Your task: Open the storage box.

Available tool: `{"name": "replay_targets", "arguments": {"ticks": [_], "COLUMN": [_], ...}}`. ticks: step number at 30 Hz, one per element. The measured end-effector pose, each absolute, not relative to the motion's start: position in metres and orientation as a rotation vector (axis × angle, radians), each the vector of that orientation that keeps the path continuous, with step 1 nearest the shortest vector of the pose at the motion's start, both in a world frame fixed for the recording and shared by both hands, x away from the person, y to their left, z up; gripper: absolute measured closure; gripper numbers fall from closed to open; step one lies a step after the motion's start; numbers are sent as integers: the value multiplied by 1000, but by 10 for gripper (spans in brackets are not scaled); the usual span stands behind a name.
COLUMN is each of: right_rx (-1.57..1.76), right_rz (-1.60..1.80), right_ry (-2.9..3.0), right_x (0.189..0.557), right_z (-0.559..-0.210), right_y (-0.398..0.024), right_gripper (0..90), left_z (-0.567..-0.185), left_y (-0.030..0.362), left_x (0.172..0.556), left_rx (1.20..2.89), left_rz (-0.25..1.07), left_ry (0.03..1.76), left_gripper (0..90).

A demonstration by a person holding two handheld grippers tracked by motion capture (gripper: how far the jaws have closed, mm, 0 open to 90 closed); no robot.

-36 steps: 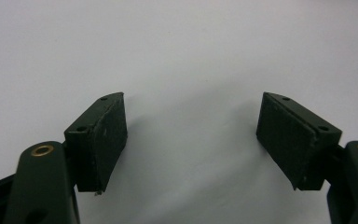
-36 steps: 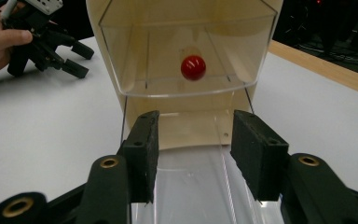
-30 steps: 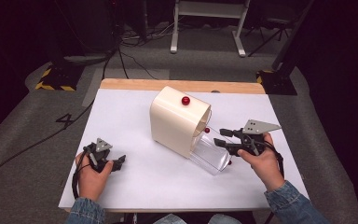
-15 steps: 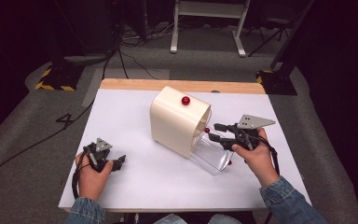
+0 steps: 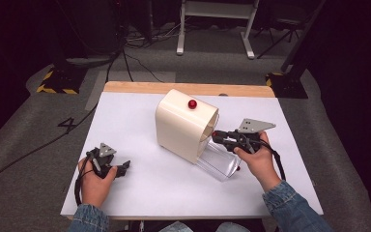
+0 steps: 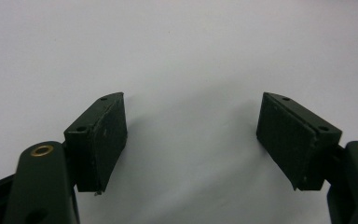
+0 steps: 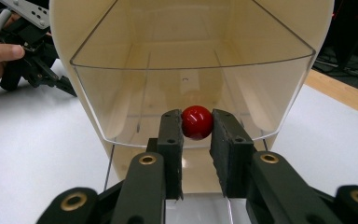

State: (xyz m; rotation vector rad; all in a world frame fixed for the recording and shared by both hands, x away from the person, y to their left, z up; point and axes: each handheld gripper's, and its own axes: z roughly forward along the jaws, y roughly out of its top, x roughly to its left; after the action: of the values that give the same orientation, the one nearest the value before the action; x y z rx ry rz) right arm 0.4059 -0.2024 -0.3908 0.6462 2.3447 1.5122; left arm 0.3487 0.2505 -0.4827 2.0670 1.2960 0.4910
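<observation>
**A:** What's different since a second ago?

**B:** My right gripper has travelled toward nine o'clock, in against the open face of the cream box. A second back it was clear of it, over the clear drawer. Now its jaws are pinched on the red knob at the top edge of the drawer's front panel.

**A:** So the grab is done?

**B:** I'd judge yes; the right gripper view shows a pad pressed on each side of the knob. The drawer stands partly out, at about five o'clock from the box, so either a pull or a push could follow.

**A:** And the left?

**B:** The left gripper hasn't moved: it rests at the table's seven o'clock corner, jaws spread wide over bare white surface.

**A:** Any writing?

**B:** No brand or label on the box. I can make out a "4" on the floor at the table's nine o'clock. A second red knob sits on the box top.
</observation>
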Motion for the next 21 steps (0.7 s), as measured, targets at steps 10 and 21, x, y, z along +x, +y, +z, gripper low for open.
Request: {"name": "replay_targets", "arguments": {"ticks": [10, 21], "right_rx": [638, 648], "right_rz": [1513, 1526], "right_ry": [2332, 2311], "right_x": [396, 374], "right_z": [-386, -380], "right_y": [-215, -244], "right_gripper": [745, 745], "left_z": [-483, -483], "left_y": [250, 250], "left_x": [349, 349], "left_rx": [2067, 2067], "left_rz": [492, 492], "left_ry": [1295, 1296], "left_gripper": [247, 247]}}
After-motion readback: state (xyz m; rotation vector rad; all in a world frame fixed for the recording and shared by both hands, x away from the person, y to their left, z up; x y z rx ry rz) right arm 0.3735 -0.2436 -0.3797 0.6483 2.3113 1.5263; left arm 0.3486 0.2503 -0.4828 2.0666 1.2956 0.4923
